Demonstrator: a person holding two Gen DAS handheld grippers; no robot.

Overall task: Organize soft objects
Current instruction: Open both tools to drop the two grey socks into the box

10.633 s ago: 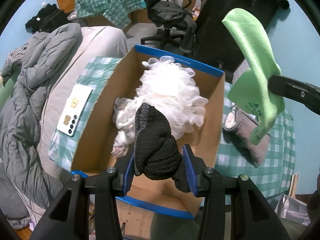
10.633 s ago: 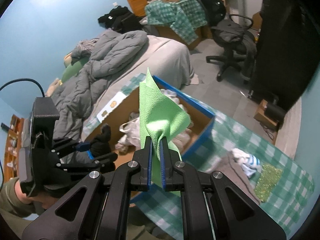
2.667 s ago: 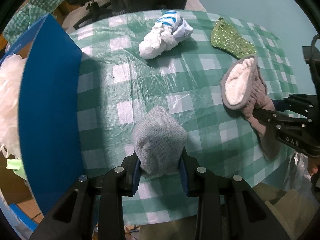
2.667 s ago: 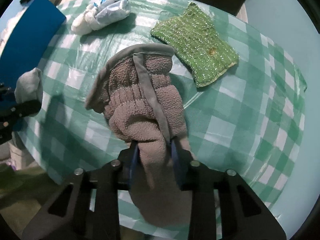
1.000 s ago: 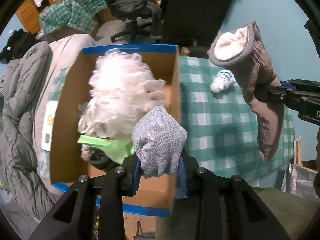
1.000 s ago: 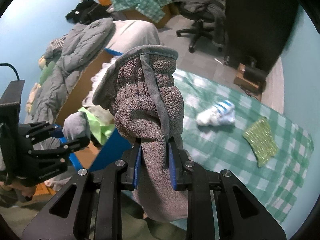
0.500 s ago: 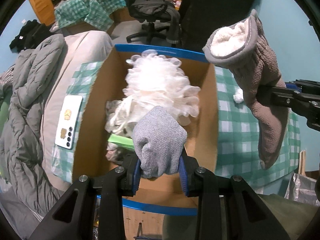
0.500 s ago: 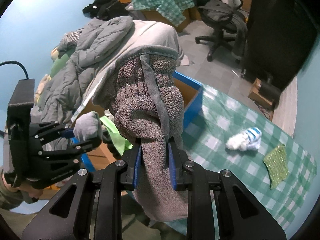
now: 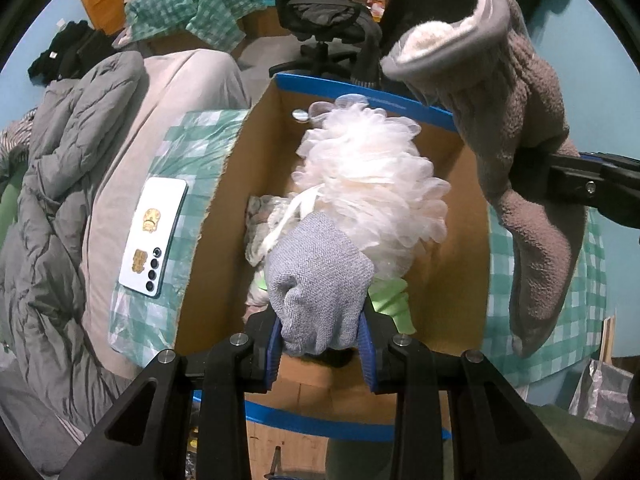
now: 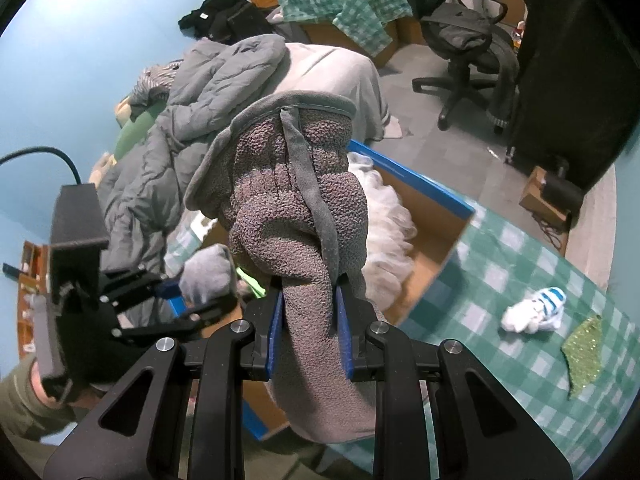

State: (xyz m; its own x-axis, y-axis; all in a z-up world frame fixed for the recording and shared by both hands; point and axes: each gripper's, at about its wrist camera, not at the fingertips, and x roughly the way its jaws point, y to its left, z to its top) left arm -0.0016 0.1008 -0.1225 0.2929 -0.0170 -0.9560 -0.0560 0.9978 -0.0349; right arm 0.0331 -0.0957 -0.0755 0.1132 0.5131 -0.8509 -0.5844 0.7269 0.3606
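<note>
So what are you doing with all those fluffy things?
A person is tidying soft things into a cardboard box, holding a gripper in each hand. The left gripper is shut on a rolled grey sock above the box. The right gripper is shut on a fuzzy brown glove beside it. A white bath pouf and a green cloth already lie in the box. A striped white sock and a green sparkly cloth are left on the checked table.

Green cloth (image 9: 390, 300) in box (image 9: 224, 216), mostly hidden.
</note>
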